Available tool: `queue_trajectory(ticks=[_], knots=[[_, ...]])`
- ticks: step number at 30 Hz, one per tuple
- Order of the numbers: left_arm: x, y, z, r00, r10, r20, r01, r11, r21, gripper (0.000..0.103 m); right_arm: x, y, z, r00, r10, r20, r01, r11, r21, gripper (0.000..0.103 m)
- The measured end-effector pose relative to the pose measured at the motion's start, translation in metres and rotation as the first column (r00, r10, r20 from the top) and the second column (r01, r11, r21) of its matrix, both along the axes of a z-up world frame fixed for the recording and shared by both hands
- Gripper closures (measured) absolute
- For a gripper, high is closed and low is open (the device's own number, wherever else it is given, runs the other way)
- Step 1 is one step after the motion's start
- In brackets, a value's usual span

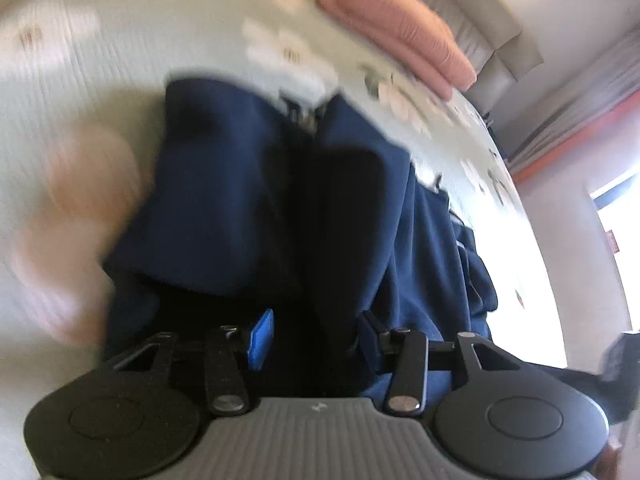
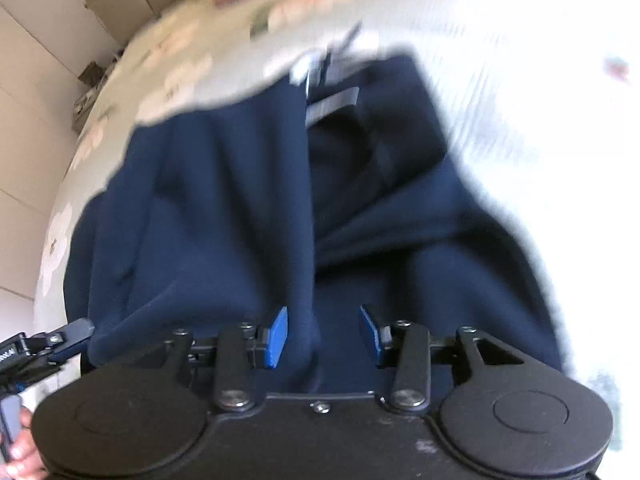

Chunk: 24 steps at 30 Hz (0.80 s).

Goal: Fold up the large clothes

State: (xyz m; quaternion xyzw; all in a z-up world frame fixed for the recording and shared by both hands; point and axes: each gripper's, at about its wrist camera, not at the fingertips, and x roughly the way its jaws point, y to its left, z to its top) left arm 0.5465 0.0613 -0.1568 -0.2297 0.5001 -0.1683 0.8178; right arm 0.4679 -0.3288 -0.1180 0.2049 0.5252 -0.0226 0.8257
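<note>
folding the navy garment on the bed

the navy garment lies bunched on the floral bedspread. our left gripper and right gripper both stand released over its folds, pads apart, cloth between them. we should pinch one clean edge each, then lift evenly.

One navy garment, one floral bedspread, one pink pillow, two hand-held grippers

Bedroom, floral bedspread, pink pillow
</note>
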Motion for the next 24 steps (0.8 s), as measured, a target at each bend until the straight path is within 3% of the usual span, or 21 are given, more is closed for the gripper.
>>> queue_trajectory(ticks=[3,6,7,8,9,11,13,14,15,16,17,20,24], knots=[[0.004,-0.011,0.028,0.993,-0.062,0.104,0.060,0.998,0.019,0.055,0.001,0.014,0.030,0.990,0.082,0.118,-0.078,0.996,-0.040,0.050],[0.021,-0.047,0.037,0.976,-0.149,0.161,0.160,0.986,-0.054,0.059,0.017,0.057,0.035,0.960,0.210,0.182,-0.206,0.978,-0.045,0.059],[0.027,-0.056,0.031,0.973,-0.177,0.150,0.189,0.979,-0.070,0.064,0.019,0.071,0.029,0.952,0.241,0.188,-0.239,0.970,-0.034,0.068],[0.033,-0.065,0.021,0.970,-0.208,0.127,0.218,0.973,-0.068,0.071,0.024,0.084,0.021,0.944,0.268,0.191,-0.268,0.963,-0.025,0.071],[0.038,-0.072,0.006,0.970,-0.229,0.080,0.232,0.972,-0.038,0.073,0.029,0.095,0.010,0.939,0.292,0.180,-0.293,0.956,-0.021,0.071],[0.042,-0.074,-0.022,0.974,-0.225,-0.001,0.225,0.974,0.039,0.088,0.029,0.107,-0.018,0.939,0.332,0.088,-0.334,0.943,0.002,0.071],[0.037,-0.059,-0.046,0.977,-0.211,-0.034,0.209,0.977,-0.033,0.089,0.012,0.102,-0.038,0.942,0.331,0.052,-0.332,0.943,0.017,0.070],[0.033,-0.045,-0.055,0.983,-0.175,-0.058,0.168,0.981,-0.101,0.090,0.002,0.096,-0.039,0.943,0.324,0.075,-0.326,0.945,0.024,0.064],[0.029,-0.036,-0.059,0.987,-0.145,-0.076,0.133,0.981,-0.139,0.092,-0.006,0.089,-0.039,0.944,0.321,0.070,-0.324,0.946,0.031,0.064],[0.025,-0.029,-0.060,0.990,-0.117,-0.081,0.105,0.985,-0.136,0.100,-0.014,0.082,-0.037,0.946,0.319,0.062,-0.322,0.946,0.041,0.064],[0.020,-0.022,-0.061,0.992,-0.099,-0.078,0.090,0.989,-0.116,0.100,-0.018,0.076,-0.034,0.947,0.315,0.057,-0.317,0.947,0.042,0.064],[0.011,-0.012,-0.059,0.992,-0.089,-0.084,0.075,0.984,-0.162,0.100,-0.034,0.069,-0.022,0.945,0.323,0.041,-0.323,0.946,-0.007,0.066],[0.007,-0.022,-0.041,0.991,-0.126,-0.041,0.121,0.986,-0.116,0.097,-0.034,0.068,0.001,0.943,0.309,0.122,-0.303,0.951,-0.066,0.064]])
